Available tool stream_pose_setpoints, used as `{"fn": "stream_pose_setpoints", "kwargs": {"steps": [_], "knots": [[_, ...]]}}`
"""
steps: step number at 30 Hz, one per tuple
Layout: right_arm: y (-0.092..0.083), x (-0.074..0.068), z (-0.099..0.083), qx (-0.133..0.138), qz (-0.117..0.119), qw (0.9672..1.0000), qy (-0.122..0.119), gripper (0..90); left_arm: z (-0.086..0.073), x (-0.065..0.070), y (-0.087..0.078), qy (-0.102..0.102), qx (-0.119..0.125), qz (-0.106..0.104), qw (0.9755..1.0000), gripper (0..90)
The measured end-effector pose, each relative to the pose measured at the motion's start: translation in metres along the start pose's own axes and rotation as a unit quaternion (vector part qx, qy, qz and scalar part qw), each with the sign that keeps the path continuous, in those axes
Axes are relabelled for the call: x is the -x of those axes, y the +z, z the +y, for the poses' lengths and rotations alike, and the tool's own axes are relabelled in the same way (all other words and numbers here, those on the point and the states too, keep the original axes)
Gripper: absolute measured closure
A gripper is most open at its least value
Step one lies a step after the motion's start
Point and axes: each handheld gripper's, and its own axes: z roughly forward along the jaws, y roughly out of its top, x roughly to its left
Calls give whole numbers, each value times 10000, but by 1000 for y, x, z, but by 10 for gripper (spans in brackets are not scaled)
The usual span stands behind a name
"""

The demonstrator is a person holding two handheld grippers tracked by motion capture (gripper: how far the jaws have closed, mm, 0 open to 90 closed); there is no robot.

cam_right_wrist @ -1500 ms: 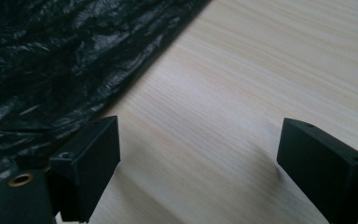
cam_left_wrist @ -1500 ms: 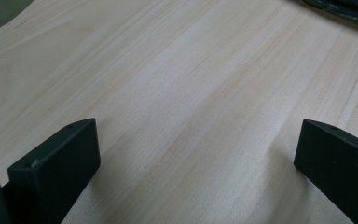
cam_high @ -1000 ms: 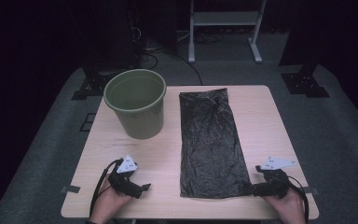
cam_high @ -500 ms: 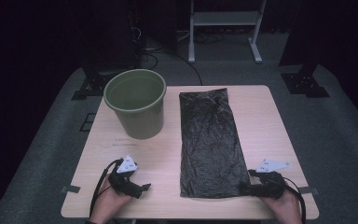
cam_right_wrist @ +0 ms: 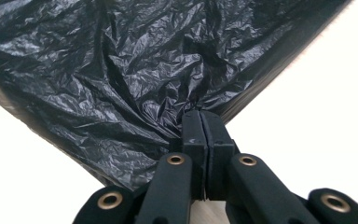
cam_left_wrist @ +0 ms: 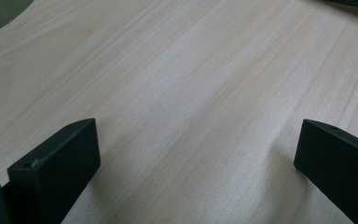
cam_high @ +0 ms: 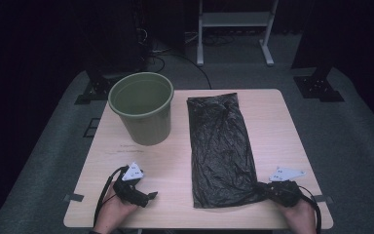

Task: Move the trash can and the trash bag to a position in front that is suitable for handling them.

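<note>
A black plastic bag (cam_high: 219,146) lies flat and lengthwise on the wooden table (cam_high: 277,117), right of a green bucket (cam_high: 141,105). At the bag's near right corner sits my right gripper (cam_high: 267,191); its jaws have just been closing and now pinch the bag's edge. In the right gripper view the right gripper (cam_right_wrist: 201,122) has both pads pressed together on the crinkled bag (cam_right_wrist: 135,60). My left gripper (cam_high: 148,196) rests near the table's front left edge. Seen from the left gripper view, the left gripper (cam_left_wrist: 196,140) is open over bare wood.
The bucket stands upright and empty at the back left of the table. A white metal stand (cam_high: 233,22) is on the floor behind the table. Dark equipment feet (cam_high: 319,87) sit on the grey carpet at both sides.
The right gripper's jaws have closed onto the bag's near right corner, which now bunches toward them. The left gripper has not moved.
</note>
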Motion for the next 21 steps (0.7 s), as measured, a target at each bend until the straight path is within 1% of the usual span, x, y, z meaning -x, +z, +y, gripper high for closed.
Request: {"fn": "stream_pose_setpoints", "kwargs": {"steps": [1, 2, 3, 5, 6, 7, 10, 12, 13, 14, 15, 16, 18, 21], "knots": [[-1, 2, 0, -17, -50, 10000, 42, 898, 0, 0, 0, 2, 0, -2, 10000, 0], [-1, 2, 0, -17, -50, 10000, 42, 898, 0, 0, 0, 2, 0, -2, 10000, 0], [-3, 5, -1, -21, -109, 9999, 115, 899, 0, 0, 0, 0, -1, 0, 10000, 0], [-4, 7, -2, -21, -146, 9998, 141, 899, 0, 0, 0, 0, 0, -2, 10000, 0], [-8, 10, -3, -3, -227, 9995, 204, 899, 0, 0, 0, 2, 1, -2, 10000, 0], [-8, 10, -3, -3, -227, 9995, 204, 899, 0, 0, 0, 0, 0, -2, 10000, 0], [-14, 19, -6, 6, -380, 9988, 322, 899, 0, 0, 0, 2, 1, -1, 10000, 0], [-16, 21, -7, 14, -410, 9986, 344, 899, 0, 0, 0, 1, 1, -2, 10000, 0], [-17, 23, -9, 12, -439, 9983, 383, 899, 0, 0, 0, 1, 1, -3, 10000, 0], [-21, 28, -11, -12, -548, 9976, 415, 899, 0, 0, 0, 2, -1, -1, 10000, 0], [-21, 28, -11, -12, -548, 9976, 415, 899, 0, 0, 0, 2, -1, -1, 10000, 0], [-24, 33, -14, -12, -614, 9970, 477, 900, 0, 0, 0, 3, -1, 0, 10000, 0], [-25, 35, -15, -3, -637, 9967, 512, 900, 0, 0, 0, 3, -1, 0, 10000, 0], [-31, 42, -21, -8, -744, 9953, 617, 899, 0, 0, 0, 2, 2, -1, 10000, 0]]}}
